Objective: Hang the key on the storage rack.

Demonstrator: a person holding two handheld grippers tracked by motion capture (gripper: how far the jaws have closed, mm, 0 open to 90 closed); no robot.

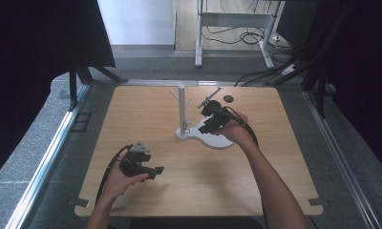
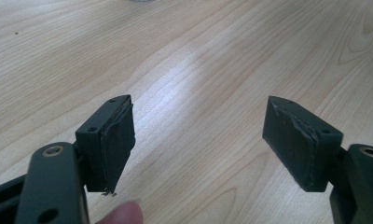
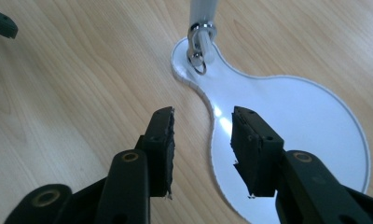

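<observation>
While the wooden table [image 1: 189,191] spreads across the middle of the high view, the white stand [image 1: 213,139] sits just above its centre, a flat pear-shaped base with an upright post [image 1: 181,107] rising from its narrow end. Lower left in that view, the left tool [image 1: 148,169] rests low over bare wood, well apart from the stand; in the left gripper view its jaws stand wide with nothing between them. The right tool [image 3: 201,140] hangs over the base's near edge, jaws part open and empty, straddling the rim [image 3: 211,126]. Smallest of all, a metal ring [image 3: 198,60] hangs against the foot of the post in the upper middle of the right gripper view. The risk, as I judge it, is that the light stand slides or tips if the right tool nudges the base while reaching, or that thick pads [image 3: 163,144] fumble the thin ring.
</observation>
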